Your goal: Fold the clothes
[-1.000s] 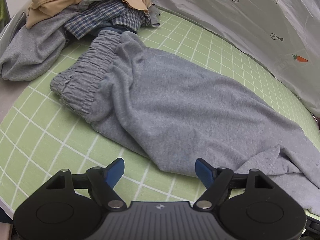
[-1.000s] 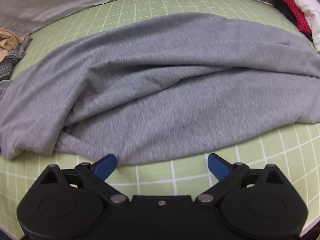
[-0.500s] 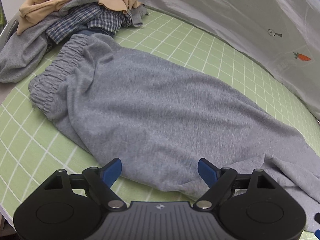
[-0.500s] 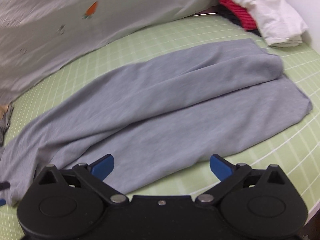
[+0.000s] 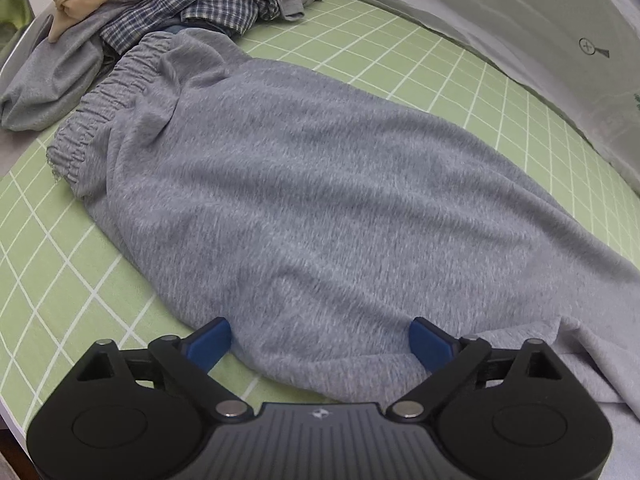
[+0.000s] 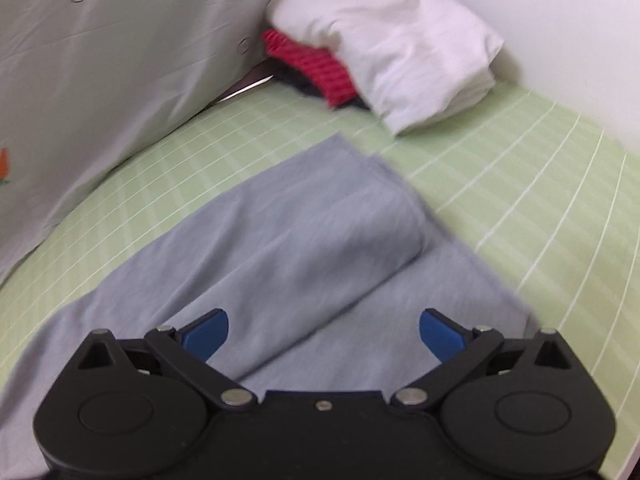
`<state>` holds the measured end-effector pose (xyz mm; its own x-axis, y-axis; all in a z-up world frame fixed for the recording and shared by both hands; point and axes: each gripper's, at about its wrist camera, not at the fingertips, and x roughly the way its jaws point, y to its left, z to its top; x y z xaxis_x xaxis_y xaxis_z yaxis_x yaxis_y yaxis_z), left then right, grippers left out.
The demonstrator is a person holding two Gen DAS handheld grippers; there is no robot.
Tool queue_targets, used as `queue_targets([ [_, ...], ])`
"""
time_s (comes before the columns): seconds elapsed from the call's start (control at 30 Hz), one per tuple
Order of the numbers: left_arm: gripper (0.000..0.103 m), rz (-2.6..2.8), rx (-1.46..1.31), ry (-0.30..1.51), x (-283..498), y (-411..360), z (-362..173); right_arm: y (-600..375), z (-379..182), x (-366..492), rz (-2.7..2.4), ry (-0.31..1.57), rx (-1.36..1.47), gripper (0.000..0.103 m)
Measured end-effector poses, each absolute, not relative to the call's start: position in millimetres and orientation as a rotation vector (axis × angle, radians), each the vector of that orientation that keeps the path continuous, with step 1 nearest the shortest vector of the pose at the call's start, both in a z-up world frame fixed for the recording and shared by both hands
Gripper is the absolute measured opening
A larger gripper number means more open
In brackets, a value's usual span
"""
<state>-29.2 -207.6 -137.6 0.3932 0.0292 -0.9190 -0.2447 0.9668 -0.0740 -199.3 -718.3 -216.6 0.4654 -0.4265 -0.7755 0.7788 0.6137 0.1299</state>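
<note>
Grey sweatpants (image 5: 320,208) lie stretched along the green grid mat (image 5: 60,288), waistband toward the unfolded pile (image 5: 168,4). The left gripper (image 5: 320,338), its jaws opening wide and empty, has closed in on the near hem, while the right gripper (image 6: 324,330), spread and empty, has swung to the leg ends, apparently lining up the next fold.

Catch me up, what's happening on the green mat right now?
A person with a handheld gripper in each hand is folding laundry. Grey sweatpants lie stretched along the green grid mat, elastic waistband toward an unfolded clothes pile. The left gripper sits low over the pants' near edge, jaws opening, pads not pressing the cloth. The right gripper is open over the leg ends, holding nothing. A folded stack sits in the far corner.
</note>
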Motion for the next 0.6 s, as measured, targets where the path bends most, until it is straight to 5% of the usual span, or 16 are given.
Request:
queue_targets([
  [0.17,0.103,0.222,-0.124,1.159,-25.0,-225.9,-144.1,-756.1,-220.6,-196.1,-0.825,0.761,0.502,0.085],
  [0.43,0.103,0.25,-0.148,1.167,-25.5,-227.9,-144.5,-775.3,-233.3,-213.9,-0.819,0.735,0.593,0.079],
  [0.6,0.103,0.247,-0.148,1.175,-24.6,-228.2,-144.9,-778.3,-237.8,-215.6,-0.775,0.724,0.616,0.041],
])
